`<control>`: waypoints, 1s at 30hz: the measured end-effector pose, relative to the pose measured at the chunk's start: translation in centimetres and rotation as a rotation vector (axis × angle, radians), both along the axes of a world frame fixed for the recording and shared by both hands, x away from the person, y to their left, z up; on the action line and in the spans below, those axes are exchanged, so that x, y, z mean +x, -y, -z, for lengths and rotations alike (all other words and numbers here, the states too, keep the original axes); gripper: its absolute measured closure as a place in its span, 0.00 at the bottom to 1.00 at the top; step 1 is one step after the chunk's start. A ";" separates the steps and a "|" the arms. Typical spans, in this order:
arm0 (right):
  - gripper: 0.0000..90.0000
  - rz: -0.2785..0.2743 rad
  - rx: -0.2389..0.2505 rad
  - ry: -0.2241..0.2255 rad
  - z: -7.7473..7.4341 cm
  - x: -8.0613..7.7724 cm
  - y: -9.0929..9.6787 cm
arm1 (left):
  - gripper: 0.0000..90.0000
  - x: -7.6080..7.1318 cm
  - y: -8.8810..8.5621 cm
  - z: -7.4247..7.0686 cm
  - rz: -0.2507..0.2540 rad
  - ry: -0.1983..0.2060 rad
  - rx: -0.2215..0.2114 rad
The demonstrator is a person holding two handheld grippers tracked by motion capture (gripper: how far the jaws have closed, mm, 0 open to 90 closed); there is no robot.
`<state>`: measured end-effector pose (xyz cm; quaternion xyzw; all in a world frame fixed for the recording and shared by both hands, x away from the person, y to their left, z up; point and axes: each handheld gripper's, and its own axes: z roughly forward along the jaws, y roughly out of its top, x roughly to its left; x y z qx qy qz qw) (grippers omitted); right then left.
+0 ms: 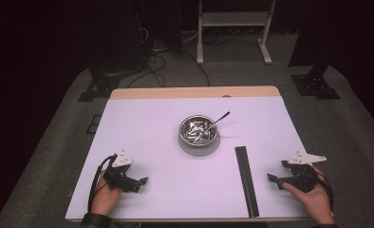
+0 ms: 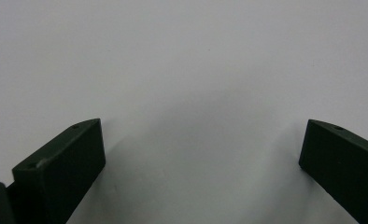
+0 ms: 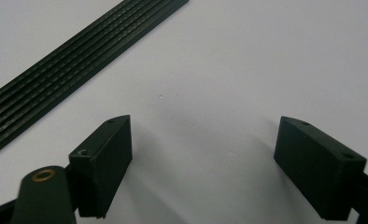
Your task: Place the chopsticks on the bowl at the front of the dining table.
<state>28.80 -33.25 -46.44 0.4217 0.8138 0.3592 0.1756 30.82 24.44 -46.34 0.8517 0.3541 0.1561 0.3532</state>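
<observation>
- The left claw (image 1: 138,182) rests on the white counter (image 1: 152,128), held by a hand (image 1: 104,199). Its two black jaws stand wide apart with nothing between them. In the left gripper view the left claw (image 2: 201,154) has smooth white counter (image 2: 182,56) under it.
- One round bowl (image 1: 199,131) sits up ahead of both claws, about halfway between them and well apart from each. It is shiny metal, and it stands on the counter.
- Inside the bowl lie some small shiny metal pieces. I cannot tell what they are or how many.
- One metal spoon (image 1: 219,119) leans in the bowl. Its thin handle sticks out over the rim, pointing away and to the right.
- One long black strip (image 1: 247,180) lies flat on the counter, just to the left of the right claw. It is thin and straight, with ridges running along it. In the right gripper view the strip (image 3: 79,70) crosses the top left corner, near the jaws but not touching them.
- The right claw (image 1: 273,179) rests on the counter too, held by the other hand (image 1: 313,199). In the right gripper view the right claw (image 3: 203,149) has its two blocky black jaws wide apart, holding nothing.
</observation>
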 end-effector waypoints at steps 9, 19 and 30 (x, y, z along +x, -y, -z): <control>0.20 0.004 0.032 -0.011 0.0 0.1 0.3 | 0.00 0.0 0.0 0.0 0.000 0.000 0.000; 0.21 0.007 0.009 0.001 -0.1 0.0 0.1 | 0.00 0.0 0.0 0.0 0.000 0.000 -0.001; 0.21 0.023 0.004 0.030 -0.4 0.5 -0.2 | 0.00 0.0 0.0 0.0 0.000 0.000 0.000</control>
